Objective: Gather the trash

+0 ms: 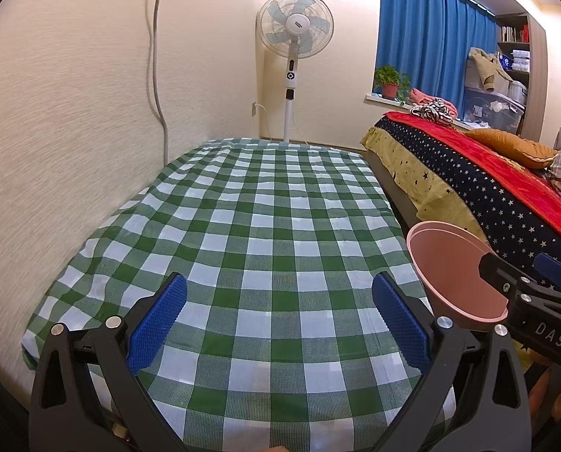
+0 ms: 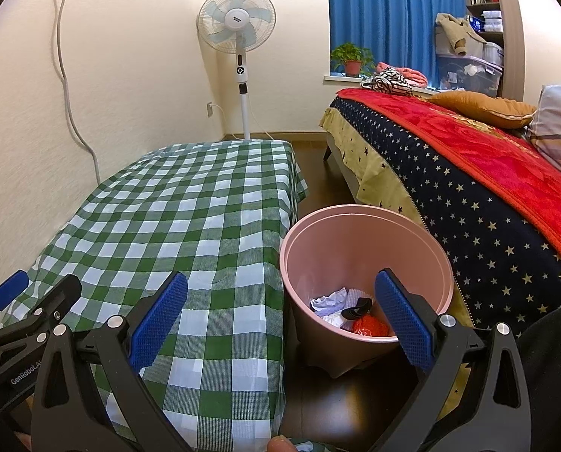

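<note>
A pink trash bin (image 2: 367, 263) stands on the dark floor beside the table with the green checked cloth (image 2: 190, 226). Inside it lie crumpled white paper (image 2: 335, 301), a black piece (image 2: 357, 307) and a red-orange piece (image 2: 369, 326). My right gripper (image 2: 280, 320) is open and empty, over the table's right edge and the bin's near rim. My left gripper (image 1: 278, 320) is open and empty above the cloth (image 1: 261, 226), which shows no trash. The bin (image 1: 450, 271) also shows in the left wrist view, with the right gripper's fingertips (image 1: 551, 269) beside it.
A bed (image 2: 468, 173) with a starry cover and red blanket stands right of the bin. A standing fan (image 2: 239, 37) is at the far wall. A grey cable (image 2: 69, 86) runs down the left wall. Blue curtains (image 2: 389, 11) and a potted plant (image 2: 352, 58) are at the window.
</note>
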